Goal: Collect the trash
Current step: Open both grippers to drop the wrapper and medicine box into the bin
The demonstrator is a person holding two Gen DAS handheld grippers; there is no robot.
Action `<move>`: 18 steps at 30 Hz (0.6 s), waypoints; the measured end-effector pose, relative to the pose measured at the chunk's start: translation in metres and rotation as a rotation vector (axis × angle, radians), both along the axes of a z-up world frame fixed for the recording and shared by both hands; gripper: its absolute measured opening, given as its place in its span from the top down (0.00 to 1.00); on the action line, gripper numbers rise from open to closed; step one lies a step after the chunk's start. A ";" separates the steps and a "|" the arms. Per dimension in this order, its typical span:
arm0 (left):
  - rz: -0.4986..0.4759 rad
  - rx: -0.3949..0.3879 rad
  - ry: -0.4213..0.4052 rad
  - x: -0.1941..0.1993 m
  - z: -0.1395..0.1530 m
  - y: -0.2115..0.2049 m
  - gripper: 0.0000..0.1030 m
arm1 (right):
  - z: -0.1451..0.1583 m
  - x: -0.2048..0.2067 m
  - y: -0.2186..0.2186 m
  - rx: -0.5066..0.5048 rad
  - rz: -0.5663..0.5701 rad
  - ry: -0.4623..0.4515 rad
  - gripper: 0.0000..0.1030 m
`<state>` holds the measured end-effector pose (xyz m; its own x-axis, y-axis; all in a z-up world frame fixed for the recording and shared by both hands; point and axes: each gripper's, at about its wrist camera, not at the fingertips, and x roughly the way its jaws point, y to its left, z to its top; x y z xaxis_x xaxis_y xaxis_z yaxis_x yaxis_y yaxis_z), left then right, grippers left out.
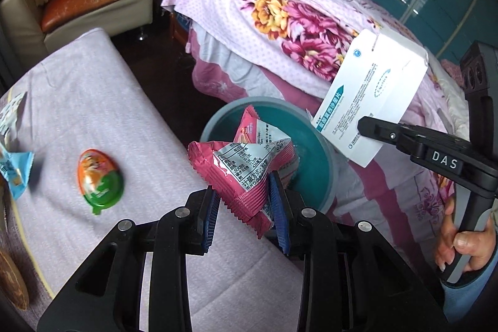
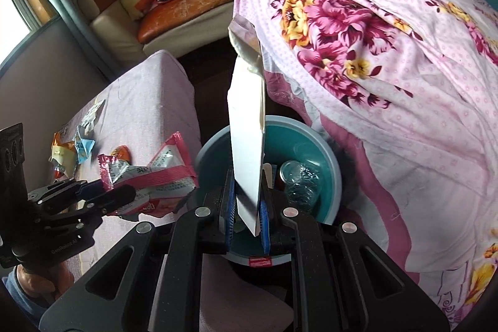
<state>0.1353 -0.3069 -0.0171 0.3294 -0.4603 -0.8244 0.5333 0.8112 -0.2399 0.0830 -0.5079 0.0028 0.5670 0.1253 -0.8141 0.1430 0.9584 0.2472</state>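
**Two pieces of trash held over the bin, more left behind**

The pink snack wrapper is clamped in the left hand-held gripper, whose blue pads press on its lower corner. It hangs at the near left rim of the teal bin, partly over the opening. The white medicine box is gripped by the right hand-held gripper, whose jaws are closed on the thin edge of the flattened carton; in the right wrist view it stands upright just above the bin.

Inside the bin a crushed clear plastic bottle already lies, so I judge that a part of the collecting is done. Neither held piece is released yet; both seem ready to be dropped.

On the tabletop, covered with a pale cloth, trash remains on the left: an orange and green egg-shaped package, a light blue wrapper, and further crumpled wrappers near it. These are well apart from the bin. A bed with a floral cover stands on the right, behind the bin.
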 end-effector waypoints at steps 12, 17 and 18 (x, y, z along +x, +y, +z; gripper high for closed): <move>0.011 0.010 0.022 0.005 -0.007 -0.011 0.37 | -0.008 0.003 -0.009 0.004 -0.027 0.031 0.87; 0.041 -0.005 0.027 0.005 -0.004 0.002 0.21 | -0.010 0.007 -0.004 0.002 -0.021 0.043 0.87; 0.050 -0.010 0.020 0.004 -0.002 0.006 0.18 | -0.011 0.008 -0.004 0.002 -0.020 0.045 0.87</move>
<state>0.1389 -0.3014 -0.0195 0.3362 -0.4515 -0.8265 0.4869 0.8346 -0.2579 0.0909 -0.5118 -0.0082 0.5322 0.1155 -0.8387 0.1734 0.9548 0.2415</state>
